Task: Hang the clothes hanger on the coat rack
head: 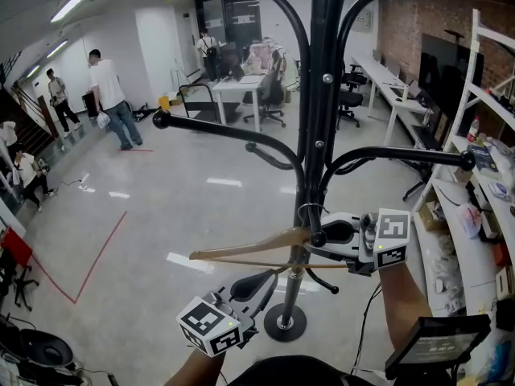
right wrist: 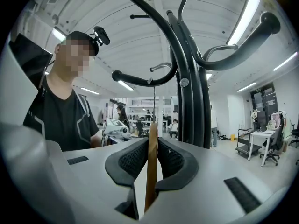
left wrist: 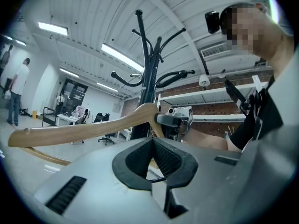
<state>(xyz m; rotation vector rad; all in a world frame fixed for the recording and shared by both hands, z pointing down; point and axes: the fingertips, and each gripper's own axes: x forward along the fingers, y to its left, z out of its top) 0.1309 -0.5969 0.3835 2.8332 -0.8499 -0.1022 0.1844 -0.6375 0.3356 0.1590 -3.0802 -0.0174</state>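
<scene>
The black coat rack stands straight ahead, its curved arms spreading left and right and its round base on the floor. A wooden clothes hanger is held level against the pole. Its metal hook loops beside the pole, above a short knobbed arm; I cannot tell whether it rests on anything. My right gripper is shut on the hanger's neck, and the wood stands edge-on between its pads. My left gripper sits just below the hanger's lower bar, shut on nothing, with the hanger ahead of it.
White shelving loaded with items runs along the right. Desks and office chairs stand at the back. Several people are at the far left. A red tape line crosses the floor. A dark screen sits at the lower right.
</scene>
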